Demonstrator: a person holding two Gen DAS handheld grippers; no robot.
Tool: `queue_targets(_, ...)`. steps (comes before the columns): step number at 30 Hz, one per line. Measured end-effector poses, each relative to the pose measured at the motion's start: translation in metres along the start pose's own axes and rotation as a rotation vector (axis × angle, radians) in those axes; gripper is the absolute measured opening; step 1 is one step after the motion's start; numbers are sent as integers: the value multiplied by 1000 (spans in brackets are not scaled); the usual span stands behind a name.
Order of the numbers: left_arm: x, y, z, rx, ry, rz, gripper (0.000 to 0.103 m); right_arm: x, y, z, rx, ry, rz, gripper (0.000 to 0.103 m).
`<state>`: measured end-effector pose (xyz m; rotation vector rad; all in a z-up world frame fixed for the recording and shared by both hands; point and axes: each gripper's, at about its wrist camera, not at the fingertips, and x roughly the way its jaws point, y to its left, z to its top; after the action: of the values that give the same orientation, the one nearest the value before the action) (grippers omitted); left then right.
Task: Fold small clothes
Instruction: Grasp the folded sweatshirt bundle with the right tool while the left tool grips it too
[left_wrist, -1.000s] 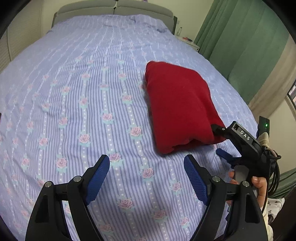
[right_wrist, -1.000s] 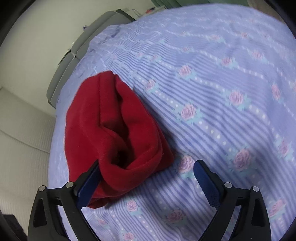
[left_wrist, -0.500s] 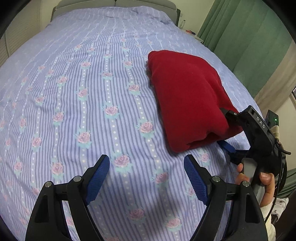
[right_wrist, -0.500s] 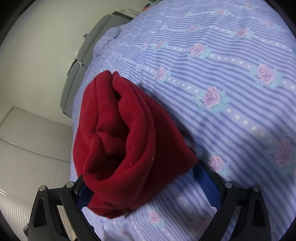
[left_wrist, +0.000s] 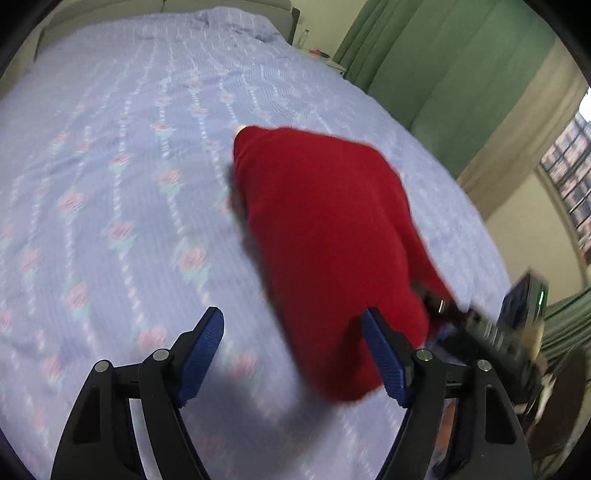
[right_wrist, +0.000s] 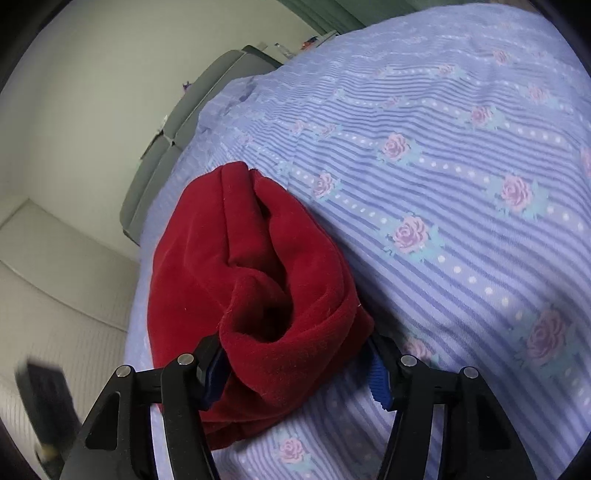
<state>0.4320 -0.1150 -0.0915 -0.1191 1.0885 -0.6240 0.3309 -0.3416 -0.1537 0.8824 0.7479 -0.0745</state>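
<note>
A folded red garment (left_wrist: 325, 236) lies on the bed with the purple rose-striped sheet (left_wrist: 110, 184). In the right wrist view its thick rolled end (right_wrist: 280, 350) fills the gap of my right gripper (right_wrist: 295, 373). The jaws are closing and both blue pads (right_wrist: 213, 373) press into the cloth. That gripper also shows blurred in the left wrist view, at the garment's near right corner (left_wrist: 447, 314). My left gripper (left_wrist: 295, 350) hangs over the sheet just left of the garment's near edge. Its jaws are closing slightly with nothing gripped, and the right pad (left_wrist: 384, 358) overlaps the red cloth.
A grey headboard (right_wrist: 192, 110) and a pale wall stand at the bed's far end. Green curtains (left_wrist: 443, 74) and a window (left_wrist: 569, 177) are on the right side. A dark device with a green light (left_wrist: 528, 299) sits near the right edge. A blurred dark object (right_wrist: 44, 398) shows at lower left.
My right gripper slid onto the garment's rolled end and closed from wide open onto it. My left gripper swung right toward the garment's near edge, and its view is now motion-blurred.
</note>
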Motion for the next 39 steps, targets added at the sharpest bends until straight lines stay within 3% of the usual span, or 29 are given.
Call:
queue_targets(7, 33, 14, 36, -116, 51, -165, 77, -4, -9, -4, -9, -20, -1, 60)
queue_targets(16, 65, 28, 44, -216, 75, -245, 79, -7, -14, -10, -24, -30, -24, 61)
queue_targets(20, 75, 26, 42, -230, 90, -224, 79, -3, -11, -6, -20, -32, -44, 61)
queue_targets(26, 75, 5, 46, -170, 67, -106, 78, 0, -10, 2, -35, -16, -79, 61)
queue_targets(34, 58, 7, 50, -193, 72, -140, 64, -10, 8, 10, -117, 7, -83, 56)
queue_targets(39, 22, -5, 44, -192, 26, -166, 63, -40, 17, 7, -119, -29, -33, 54)
